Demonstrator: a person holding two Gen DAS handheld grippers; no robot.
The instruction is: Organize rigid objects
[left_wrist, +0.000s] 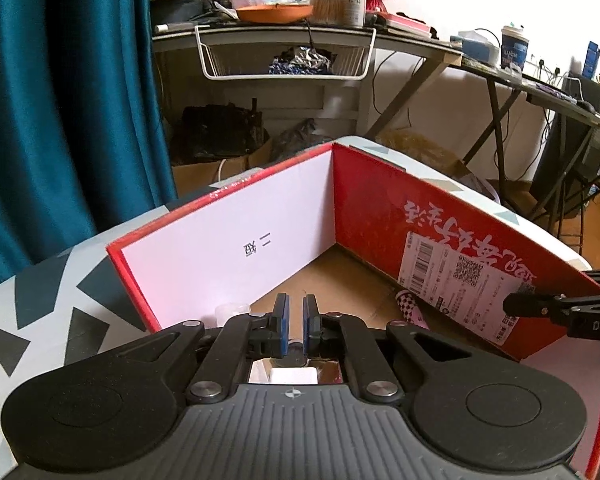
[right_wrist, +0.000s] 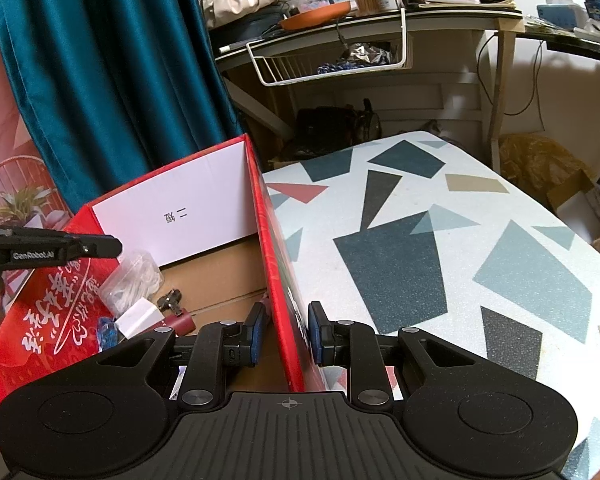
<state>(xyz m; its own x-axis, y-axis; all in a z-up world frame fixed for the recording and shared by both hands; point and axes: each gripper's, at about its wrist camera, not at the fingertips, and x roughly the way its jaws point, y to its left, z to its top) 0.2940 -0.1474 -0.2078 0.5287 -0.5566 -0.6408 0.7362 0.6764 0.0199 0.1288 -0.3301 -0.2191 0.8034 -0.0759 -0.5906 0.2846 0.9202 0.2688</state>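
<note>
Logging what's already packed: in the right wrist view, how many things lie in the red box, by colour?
Clear bag of white pieces: 1
White block: 1
Dark metal piece: 1
Maroon item: 1
Blue item: 1
Total: 5

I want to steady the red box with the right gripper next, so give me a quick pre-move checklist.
1. Right gripper straddles the red box wall, one finger on each side: ok.
2. Right fingers clamped on that wall: not ok, gaps show.
3. Left gripper over the box interior: ok.
4. Left fingers holding something: cannot tell, a dark shape sits between them.
5. Box rests on the patterned table: ok.
</note>
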